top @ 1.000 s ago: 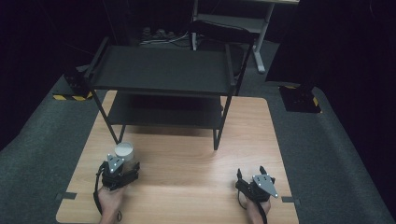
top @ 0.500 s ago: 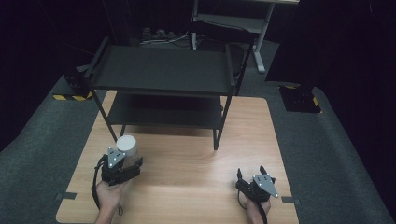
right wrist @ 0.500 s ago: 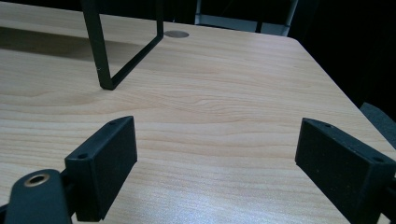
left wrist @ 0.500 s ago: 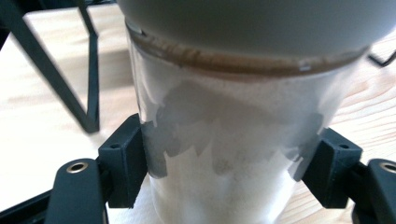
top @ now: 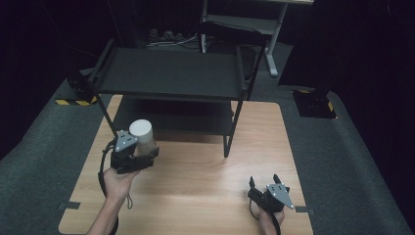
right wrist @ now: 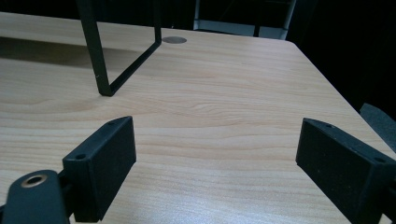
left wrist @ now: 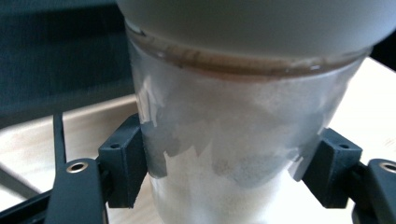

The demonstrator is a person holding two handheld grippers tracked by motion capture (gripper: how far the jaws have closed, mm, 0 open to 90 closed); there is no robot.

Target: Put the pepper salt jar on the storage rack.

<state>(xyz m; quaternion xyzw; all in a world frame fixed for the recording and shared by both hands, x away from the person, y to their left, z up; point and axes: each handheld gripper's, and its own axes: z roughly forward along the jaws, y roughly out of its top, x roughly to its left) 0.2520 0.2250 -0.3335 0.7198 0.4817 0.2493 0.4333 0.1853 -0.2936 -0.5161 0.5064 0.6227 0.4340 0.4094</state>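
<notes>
A frosted jar with a white lid [top: 140,134] is held above the table's left half, in front of the black two-tier rack [top: 171,76]. My left gripper [top: 139,147] is shut on it; in the left gripper view both black pads press the jar [left wrist: 233,140] at its sides, under the lid. My right gripper [top: 264,183] rests low at the table's near right, open. In the right gripper view its jaws [right wrist: 215,168] stand wide apart over bare wood.
The rack's right front leg [right wrist: 100,60] meets the wooden table [top: 195,171] ahead and left of the right gripper. A lower shelf [top: 171,117] sits under the top shelf. Dark carpet surrounds the table, with a desk frame [top: 244,19] behind.
The left gripper has lifted the jar and carried it forward, toward the rack. The right gripper has stayed still.
</notes>
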